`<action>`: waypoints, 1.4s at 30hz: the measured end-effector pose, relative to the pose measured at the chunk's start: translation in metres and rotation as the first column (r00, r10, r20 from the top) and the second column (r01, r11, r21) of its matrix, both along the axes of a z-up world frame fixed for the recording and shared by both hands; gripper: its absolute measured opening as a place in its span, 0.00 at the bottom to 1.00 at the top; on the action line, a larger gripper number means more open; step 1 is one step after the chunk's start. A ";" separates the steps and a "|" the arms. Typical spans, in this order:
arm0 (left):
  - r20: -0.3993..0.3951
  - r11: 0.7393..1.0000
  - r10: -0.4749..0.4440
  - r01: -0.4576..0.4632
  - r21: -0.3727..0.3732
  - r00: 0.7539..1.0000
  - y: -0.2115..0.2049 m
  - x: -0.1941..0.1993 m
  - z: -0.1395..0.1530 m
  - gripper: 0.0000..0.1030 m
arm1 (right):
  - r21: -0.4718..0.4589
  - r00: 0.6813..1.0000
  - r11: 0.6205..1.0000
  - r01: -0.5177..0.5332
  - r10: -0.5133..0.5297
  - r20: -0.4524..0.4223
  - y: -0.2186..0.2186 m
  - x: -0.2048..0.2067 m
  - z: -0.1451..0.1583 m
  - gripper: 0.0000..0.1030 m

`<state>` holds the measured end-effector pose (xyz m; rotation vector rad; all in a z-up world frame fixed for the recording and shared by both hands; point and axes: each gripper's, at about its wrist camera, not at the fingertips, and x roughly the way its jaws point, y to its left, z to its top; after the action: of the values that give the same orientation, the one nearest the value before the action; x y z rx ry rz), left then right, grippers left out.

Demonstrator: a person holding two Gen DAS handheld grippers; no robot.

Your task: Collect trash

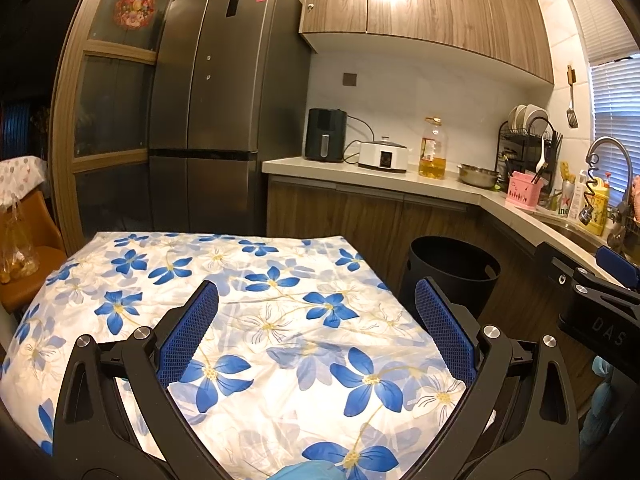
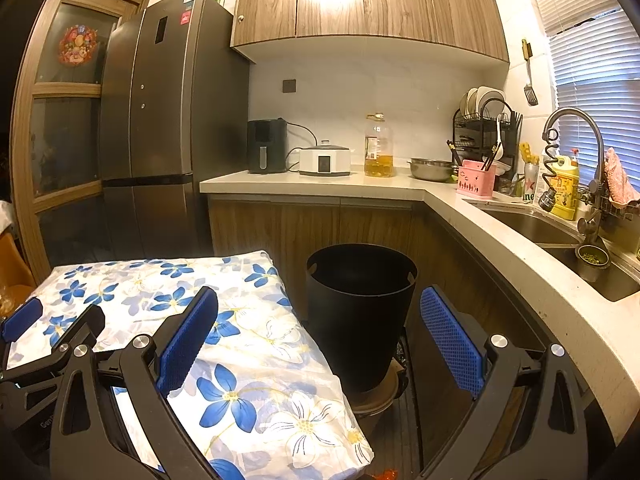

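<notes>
The left gripper (image 1: 316, 332) hangs over the cloth (image 1: 256, 280) with its jaws spread wide, nothing between the blue pads (image 1: 188, 332) and nothing touched. The right gripper (image 2: 320, 340) is just as wide open and empty, one finger above the cloth's edge and the other over the floor beside the counter (image 2: 500, 240). The bin (image 2: 360, 304), black and open-topped, stands on the floor between the cloth-covered table and the counter cabinets; no trash shows on the cloth. Writing is scarce: "DAS" is moulded on the right gripper's body (image 1: 600, 320) in the left view (the rest is cut off), and a can (image 2: 530, 186) by the sink shows "ne" under a red star.
</notes>
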<state>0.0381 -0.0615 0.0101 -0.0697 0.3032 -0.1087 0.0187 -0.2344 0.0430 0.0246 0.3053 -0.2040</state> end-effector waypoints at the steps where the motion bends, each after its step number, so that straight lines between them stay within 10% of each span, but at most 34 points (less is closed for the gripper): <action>1: 0.000 1.000 0.000 0.000 0.000 1.000 0.000 0.000 0.001 0.94 | 0.000 1.000 1.000 -0.001 0.001 0.001 0.000 0.000 0.001 0.94; 42: 0.006 1.000 0.000 0.001 -0.002 1.000 -0.001 -0.001 0.005 0.94 | -0.006 1.000 1.000 -0.005 0.005 0.022 0.003 -0.001 0.006 0.95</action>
<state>0.0367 -0.0625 0.0154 -0.0716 0.2967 -0.1098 0.0176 -0.2311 0.0486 0.0203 0.2825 -0.1995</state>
